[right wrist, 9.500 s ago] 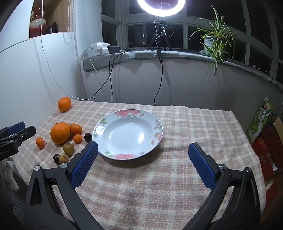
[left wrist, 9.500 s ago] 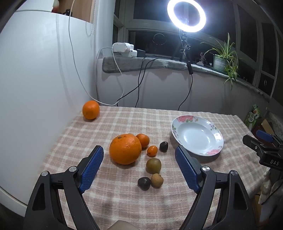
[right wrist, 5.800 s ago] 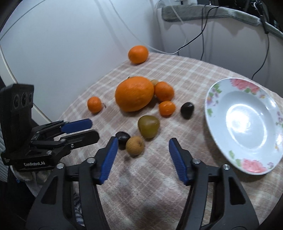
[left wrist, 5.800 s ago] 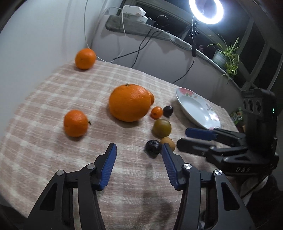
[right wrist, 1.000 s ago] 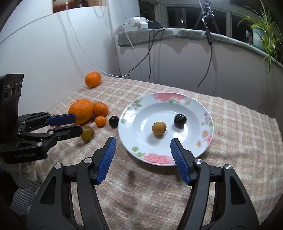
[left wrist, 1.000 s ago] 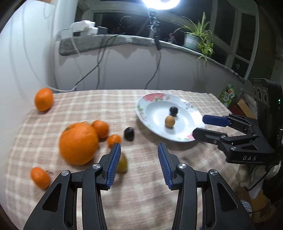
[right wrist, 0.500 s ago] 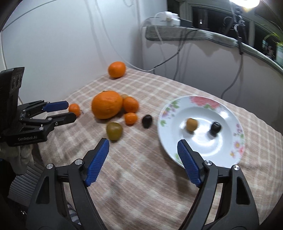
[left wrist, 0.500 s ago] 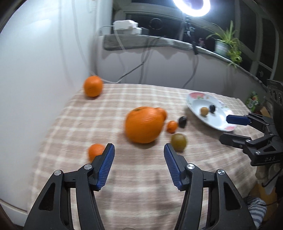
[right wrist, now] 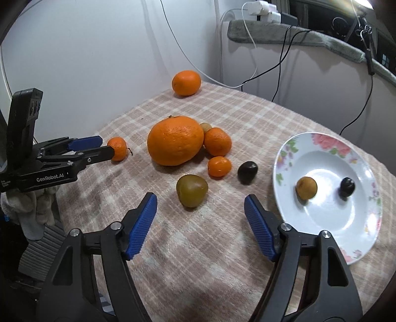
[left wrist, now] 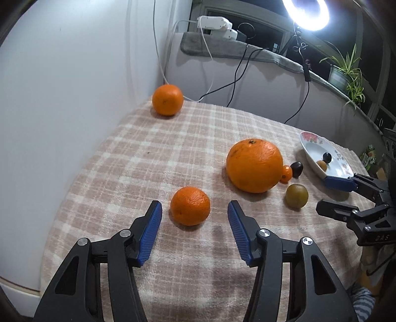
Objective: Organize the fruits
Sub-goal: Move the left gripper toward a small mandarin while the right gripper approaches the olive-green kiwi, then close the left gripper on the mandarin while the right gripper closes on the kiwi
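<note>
A small tangerine (left wrist: 190, 205) lies on the checked cloth just ahead of my left gripper (left wrist: 193, 208). Its blue pads flank the fruit without touching, and the jaws are closing. My right gripper (right wrist: 200, 199) is closing too, with a green-brown fruit (right wrist: 191, 190) just beyond its tips, untouched. Behind sit a big orange (right wrist: 175, 141), two smaller tangerines (right wrist: 217, 141) and a dark fruit (right wrist: 247, 172). The flowered plate (right wrist: 366, 223) at the right holds a brown fruit (right wrist: 306, 188) and a dark one (right wrist: 347, 187).
Another orange (left wrist: 167, 99) sits at the far corner by the white wall (left wrist: 61, 99). Cables (left wrist: 235, 74) hang from a ledge with a power strip (left wrist: 212, 23). A ring light (left wrist: 307, 12) and a plant (left wrist: 346, 71) stand behind. The cloth drops off at the near left edge.
Both grippers have swung left and come lower. The small tangerine now lies between the left pads and the green-brown fruit just ahead of the right ones. Both jaw gaps look slightly narrower.
</note>
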The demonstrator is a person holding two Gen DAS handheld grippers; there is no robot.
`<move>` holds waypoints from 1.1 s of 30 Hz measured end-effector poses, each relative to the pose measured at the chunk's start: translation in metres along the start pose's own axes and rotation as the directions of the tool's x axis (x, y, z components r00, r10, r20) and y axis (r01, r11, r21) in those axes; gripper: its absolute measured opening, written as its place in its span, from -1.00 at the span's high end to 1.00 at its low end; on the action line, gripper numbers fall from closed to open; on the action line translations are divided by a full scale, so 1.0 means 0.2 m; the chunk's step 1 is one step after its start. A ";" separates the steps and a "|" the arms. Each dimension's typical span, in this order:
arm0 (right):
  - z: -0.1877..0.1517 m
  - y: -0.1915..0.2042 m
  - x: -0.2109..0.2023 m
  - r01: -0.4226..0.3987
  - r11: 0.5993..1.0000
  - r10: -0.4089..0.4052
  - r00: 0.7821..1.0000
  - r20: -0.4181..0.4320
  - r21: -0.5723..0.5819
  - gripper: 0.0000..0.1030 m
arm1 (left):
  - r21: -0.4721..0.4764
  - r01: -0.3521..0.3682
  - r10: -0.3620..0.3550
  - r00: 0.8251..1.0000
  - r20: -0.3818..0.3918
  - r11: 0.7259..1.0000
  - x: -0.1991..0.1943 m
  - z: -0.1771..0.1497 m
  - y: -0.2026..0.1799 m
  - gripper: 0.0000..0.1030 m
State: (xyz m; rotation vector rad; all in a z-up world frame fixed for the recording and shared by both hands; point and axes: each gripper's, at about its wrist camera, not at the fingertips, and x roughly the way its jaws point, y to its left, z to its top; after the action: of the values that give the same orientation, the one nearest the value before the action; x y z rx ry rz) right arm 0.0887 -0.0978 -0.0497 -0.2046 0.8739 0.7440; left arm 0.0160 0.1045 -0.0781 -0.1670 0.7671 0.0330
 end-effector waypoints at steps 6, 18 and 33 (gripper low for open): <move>0.02 0.00 0.07 -0.032 0.999 0.032 0.999 -0.030 0.021 -0.21 | -0.023 0.018 -0.019 1.000 -0.025 1.000 0.04 -0.01 0.03 0.05; 0.04 0.02 0.16 -0.039 0.999 0.040 0.997 -0.064 0.020 0.10 | -0.087 0.066 -0.070 0.997 -0.041 0.994 0.08 -0.01 0.07 0.30; 0.03 0.02 0.15 -0.056 0.998 0.058 0.997 -0.053 0.036 0.43 | -0.086 0.076 -0.078 0.997 -0.012 0.993 0.04 0.00 0.05 0.32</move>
State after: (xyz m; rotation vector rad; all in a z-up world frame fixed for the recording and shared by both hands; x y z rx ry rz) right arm 0.1025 -0.0753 -0.0681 -0.1709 0.9463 0.7786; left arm 0.0207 0.1143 -0.0839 -0.2779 0.7748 -0.0089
